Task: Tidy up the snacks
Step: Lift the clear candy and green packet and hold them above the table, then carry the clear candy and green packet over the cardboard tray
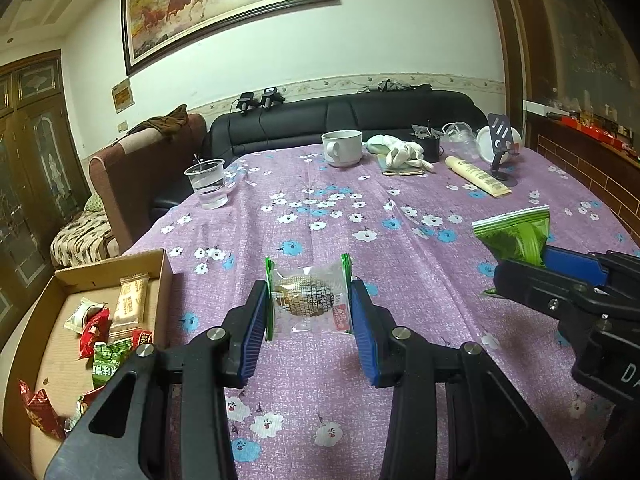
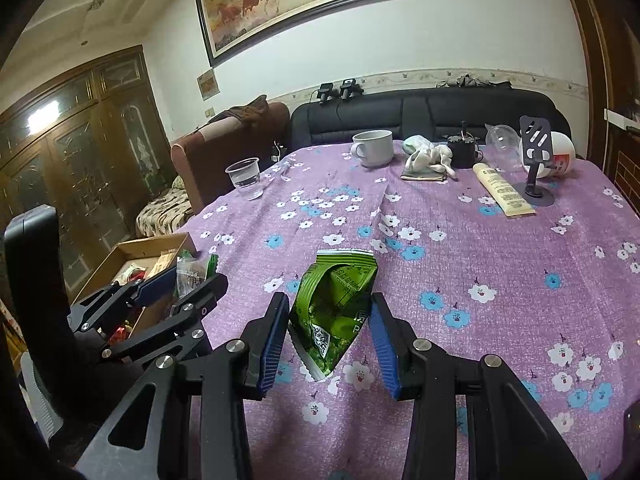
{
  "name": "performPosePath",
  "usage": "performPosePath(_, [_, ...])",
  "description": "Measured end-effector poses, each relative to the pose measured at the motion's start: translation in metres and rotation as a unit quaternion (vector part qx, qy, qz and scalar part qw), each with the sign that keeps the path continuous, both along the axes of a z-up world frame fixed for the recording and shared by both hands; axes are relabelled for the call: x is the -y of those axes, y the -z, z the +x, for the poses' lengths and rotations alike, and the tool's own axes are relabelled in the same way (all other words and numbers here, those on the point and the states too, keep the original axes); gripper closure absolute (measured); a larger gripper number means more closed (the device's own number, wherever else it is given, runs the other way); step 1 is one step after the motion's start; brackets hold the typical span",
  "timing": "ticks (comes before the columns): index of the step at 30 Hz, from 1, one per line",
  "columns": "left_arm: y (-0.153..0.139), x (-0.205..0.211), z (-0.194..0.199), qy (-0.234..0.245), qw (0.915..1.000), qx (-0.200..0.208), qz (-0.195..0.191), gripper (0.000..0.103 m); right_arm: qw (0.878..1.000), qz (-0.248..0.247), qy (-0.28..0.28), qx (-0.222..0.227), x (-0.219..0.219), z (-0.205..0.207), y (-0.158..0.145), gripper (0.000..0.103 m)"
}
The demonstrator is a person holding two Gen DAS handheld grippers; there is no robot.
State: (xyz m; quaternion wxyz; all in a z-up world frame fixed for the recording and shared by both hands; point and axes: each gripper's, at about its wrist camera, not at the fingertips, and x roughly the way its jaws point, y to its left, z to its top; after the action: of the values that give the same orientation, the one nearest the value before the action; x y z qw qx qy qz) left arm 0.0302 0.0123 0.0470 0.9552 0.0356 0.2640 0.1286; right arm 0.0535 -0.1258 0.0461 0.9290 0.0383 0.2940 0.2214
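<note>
My left gripper (image 1: 309, 312) clamps a clear-wrapped cookie pkt (image 1: 307, 298) above the purple tablecloth (image 1: 420, 280), just right of the cardboard box (image 1: 164, 276) w/ snacks, while my right gripper (image 2: 329, 330) pinches a green snack bag (image 2: 334, 304) nearby.

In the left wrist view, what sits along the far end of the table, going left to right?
Clear plastic cup of water → white mug → white cloth → cream tube → phone stand.
</note>
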Motion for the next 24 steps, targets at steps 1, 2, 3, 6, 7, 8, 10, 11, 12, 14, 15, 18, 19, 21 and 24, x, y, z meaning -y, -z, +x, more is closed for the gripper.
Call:
performPosePath(1, [0.0,-0.002,-0.001,-0.002,1.0,0.0,-0.002,0.065,1.0,0.001,0.001,0.001,0.0,-0.001,-0.001,0.061])
performPosePath(2, [-0.001,-0.003,-0.001,-0.003,1.0,0.0,-0.004,0.065,1.0,0.002,0.002,0.003,0.0,-0.002,-0.001,0.061])
performPosePath(3, [-0.001,-0.004,-0.001,-0.005,1.0,0.001,-0.005,0.065,1.0,0.003,0.002,0.004,0.001,-0.003,-0.002,0.061])
performPosePath(6, [-0.002,-0.005,-0.003,-0.01,0.9999,0.001,-0.003,0.065,1.0,0.003,0.003,0.008,0.0,-0.004,-0.003,0.061])
performPosePath(7, [-0.003,-0.005,-0.003,-0.01,0.9999,0.002,-0.001,0.065,1.0,0.003,0.003,0.008,0.0,-0.004,-0.004,0.061])
performPosePath(8, [-0.003,-0.004,-0.003,-0.01,0.9999,0.002,0.003,0.065,1.0,0.003,0.004,0.009,0.001,-0.005,-0.004,0.061])
performPosePath(10, [-0.005,-0.002,-0.006,-0.009,0.9999,0.004,0.008,0.065,1.0,0.005,0.005,0.01,0.002,-0.005,-0.005,0.061])
performPosePath(11, [-0.006,0.0,-0.009,-0.008,0.9999,0.005,0.011,0.065,1.0,0.007,0.005,0.011,0.002,-0.005,-0.006,0.061])
performPosePath(12, [-0.007,0.0,-0.01,-0.008,0.9999,0.005,0.013,0.065,1.0,0.008,0.005,0.012,0.003,-0.005,-0.006,0.061])
performPosePath(14, [-0.01,0.001,-0.015,-0.009,0.9998,0.008,0.014,0.065,1.0,0.01,0.006,0.015,0.004,-0.006,-0.007,0.061])
performPosePath(15, [-0.012,0.0,-0.017,-0.009,0.9998,0.009,0.014,0.065,1.0,0.011,0.006,0.016,0.004,-0.007,-0.008,0.061])
performPosePath(18, [-0.019,-0.001,-0.026,-0.012,0.9998,0.015,0.011,0.065,1.0,0.012,0.003,0.02,0.003,-0.009,-0.009,0.061])
performPosePath(19, [-0.022,-0.002,-0.03,-0.012,0.9997,0.018,0.011,0.065,1.0,0.012,0.003,0.021,0.002,-0.009,-0.01,0.061])
performPosePath(21, [-0.028,-0.004,-0.037,-0.014,0.9995,0.025,0.013,0.065,1.0,0.013,0.001,0.022,0.002,-0.01,-0.011,0.061])
performPosePath(24, [-0.035,-0.01,-0.05,-0.015,0.9993,0.032,0.01,0.065,1.0,0.015,0.002,0.026,0.002,-0.012,-0.012,0.061])
